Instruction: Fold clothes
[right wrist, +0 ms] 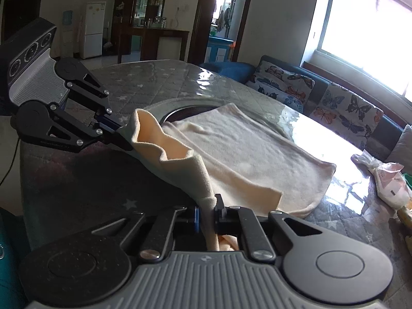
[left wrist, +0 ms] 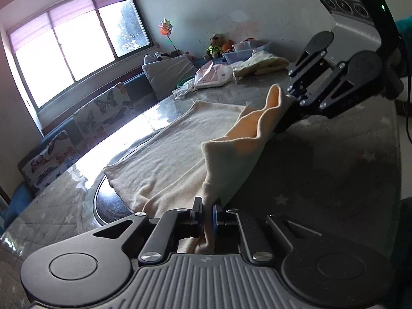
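Note:
A cream cloth garment (left wrist: 175,154) lies spread on the grey quilted table (left wrist: 334,180); it also shows in the right wrist view (right wrist: 244,149). Its near edge is lifted off the table between both grippers, sagging in a wavy fold. My left gripper (left wrist: 207,216) is shut on one corner of that edge. My right gripper (left wrist: 291,97) is shut on the other corner, up and to the right. In the right wrist view my right gripper (right wrist: 208,211) pinches the cloth, and the left gripper (right wrist: 121,128) holds the far corner.
A dark round inset (left wrist: 110,206) in the table lies partly under the cloth. Bags, a folded blanket (left wrist: 260,64), bins and toys sit at the table's far end. A sofa with butterfly cushions (left wrist: 103,113) runs under the window. A doorway and fridge (right wrist: 94,29) stand beyond the table.

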`<state>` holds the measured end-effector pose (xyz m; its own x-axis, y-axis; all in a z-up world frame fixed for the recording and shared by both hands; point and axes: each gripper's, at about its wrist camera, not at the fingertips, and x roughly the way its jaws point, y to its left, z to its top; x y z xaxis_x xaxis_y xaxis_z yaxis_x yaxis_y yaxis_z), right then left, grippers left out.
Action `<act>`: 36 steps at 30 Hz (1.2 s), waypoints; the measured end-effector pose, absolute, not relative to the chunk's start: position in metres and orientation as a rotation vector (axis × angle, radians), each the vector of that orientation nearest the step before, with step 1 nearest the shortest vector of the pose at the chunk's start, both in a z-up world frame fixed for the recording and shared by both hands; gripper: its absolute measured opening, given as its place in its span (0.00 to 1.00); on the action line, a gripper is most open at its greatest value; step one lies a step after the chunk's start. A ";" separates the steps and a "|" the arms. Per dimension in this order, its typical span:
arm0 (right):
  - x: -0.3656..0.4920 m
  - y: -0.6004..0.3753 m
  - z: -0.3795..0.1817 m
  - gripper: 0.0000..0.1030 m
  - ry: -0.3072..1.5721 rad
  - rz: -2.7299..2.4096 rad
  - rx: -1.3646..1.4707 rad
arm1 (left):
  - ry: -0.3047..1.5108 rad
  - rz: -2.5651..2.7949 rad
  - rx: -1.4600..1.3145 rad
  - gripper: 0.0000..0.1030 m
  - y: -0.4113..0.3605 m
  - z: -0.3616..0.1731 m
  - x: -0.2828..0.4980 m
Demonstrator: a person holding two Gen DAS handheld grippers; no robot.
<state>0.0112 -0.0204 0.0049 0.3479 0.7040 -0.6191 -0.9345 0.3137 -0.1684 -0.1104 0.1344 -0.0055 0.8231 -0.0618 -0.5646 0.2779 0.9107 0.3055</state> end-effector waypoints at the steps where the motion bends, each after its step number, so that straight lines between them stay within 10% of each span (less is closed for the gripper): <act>1: 0.009 -0.022 0.007 0.08 0.482 1.140 -0.561 | 0.580 -0.195 0.381 0.08 0.134 -0.002 -0.114; 20: -0.113 -0.082 0.068 0.08 0.562 1.294 -0.656 | 0.626 -0.397 0.331 0.08 0.094 0.053 -0.232; 36: -0.035 -0.055 0.076 0.05 0.544 1.174 -0.596 | 0.582 -0.324 0.310 0.07 0.132 0.055 -0.119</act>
